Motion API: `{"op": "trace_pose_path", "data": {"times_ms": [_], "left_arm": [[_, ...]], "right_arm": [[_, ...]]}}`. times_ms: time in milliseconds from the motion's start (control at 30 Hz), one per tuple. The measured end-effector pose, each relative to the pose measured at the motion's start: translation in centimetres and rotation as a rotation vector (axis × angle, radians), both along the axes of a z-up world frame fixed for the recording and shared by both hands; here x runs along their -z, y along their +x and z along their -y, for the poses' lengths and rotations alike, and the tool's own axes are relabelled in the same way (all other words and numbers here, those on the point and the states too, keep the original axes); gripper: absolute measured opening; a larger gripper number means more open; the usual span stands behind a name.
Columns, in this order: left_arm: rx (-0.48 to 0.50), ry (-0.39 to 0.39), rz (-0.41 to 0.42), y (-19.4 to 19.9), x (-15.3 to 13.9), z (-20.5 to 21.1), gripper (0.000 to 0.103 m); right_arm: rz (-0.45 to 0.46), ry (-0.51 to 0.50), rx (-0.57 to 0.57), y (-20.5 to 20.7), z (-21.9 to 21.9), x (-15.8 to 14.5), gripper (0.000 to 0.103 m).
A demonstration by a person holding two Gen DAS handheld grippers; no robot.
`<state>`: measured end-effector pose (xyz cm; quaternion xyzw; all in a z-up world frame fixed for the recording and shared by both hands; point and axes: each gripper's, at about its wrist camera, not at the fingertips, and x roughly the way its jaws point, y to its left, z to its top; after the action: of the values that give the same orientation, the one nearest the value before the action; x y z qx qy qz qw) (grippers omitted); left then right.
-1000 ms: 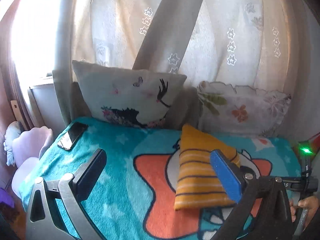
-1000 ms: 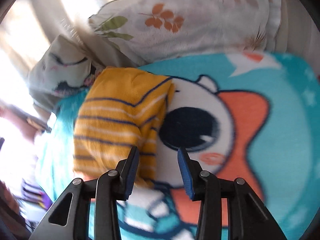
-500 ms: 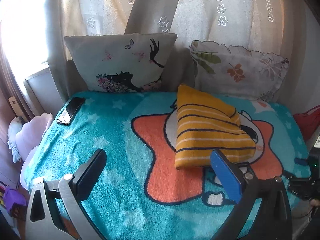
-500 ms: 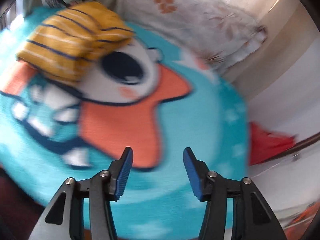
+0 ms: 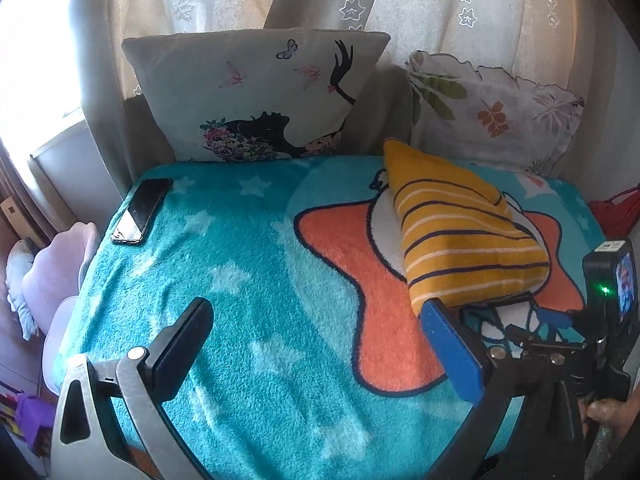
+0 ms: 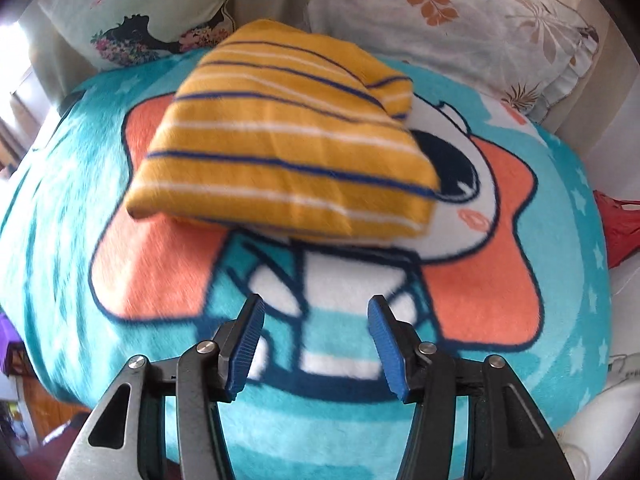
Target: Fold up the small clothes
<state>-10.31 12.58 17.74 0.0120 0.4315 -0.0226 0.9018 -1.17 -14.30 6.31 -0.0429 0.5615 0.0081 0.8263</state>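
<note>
Left wrist view. Left gripper (image 5: pixel 320 344) low over the near edge of the blanket (image 5: pixel 248 272), jaws spread wide, nothing between them. The blue pad (image 5: pixel 450 354) of one finger sits just in front of the near edge of the garment (image 5: pixel 460 240); contact cannot be told. Garment: yellow, navy and white stripes, folded into a compact bundle, lying on the blanket's orange star print, right of centre. A phone (image 5: pixel 141 211) lies flat near the blanket's far left corner, well apart from the garment. Two pillows against the curtain (image 5: pixel 440 4): butterfly pillow (image 5: pixel 256 92) on the left, leaf pillow (image 5: pixel 492 112) on the right, the garment's far tip near the leaf pillow. The right gripper's body with a green light (image 5: pixel 605 289) shows at the right edge; a fingertip (image 5: pixel 604 426) below it.

Right wrist view. Right gripper (image 6: pixel 316 344) jaws moderately apart, empty, above the white and teal part of the print. Garment (image 6: pixel 284 136) lies beyond the fingertips, clear of both pads, slightly blurred. Both pillows behind it. A red item (image 6: pixel 620 228) at the right edge, off the blanket.
</note>
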Motion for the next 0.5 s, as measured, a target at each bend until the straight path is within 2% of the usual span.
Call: {"op": "trace_pose_path", "data": {"times_ms": [267, 500], "left_arm": [[0.055, -0.045, -0.051, 1.5, 1.5, -2.5, 0.103], [0.091, -0.080, -0.099, 2.8, 2.8, -4.0, 0.103]], "right_arm": [[-0.027, -0.026, 0.066, 0.9, -3.5, 0.0, 0.061], [-0.051, -0.047, 0.111, 1.2, -4.8, 0.7, 0.062]]}}
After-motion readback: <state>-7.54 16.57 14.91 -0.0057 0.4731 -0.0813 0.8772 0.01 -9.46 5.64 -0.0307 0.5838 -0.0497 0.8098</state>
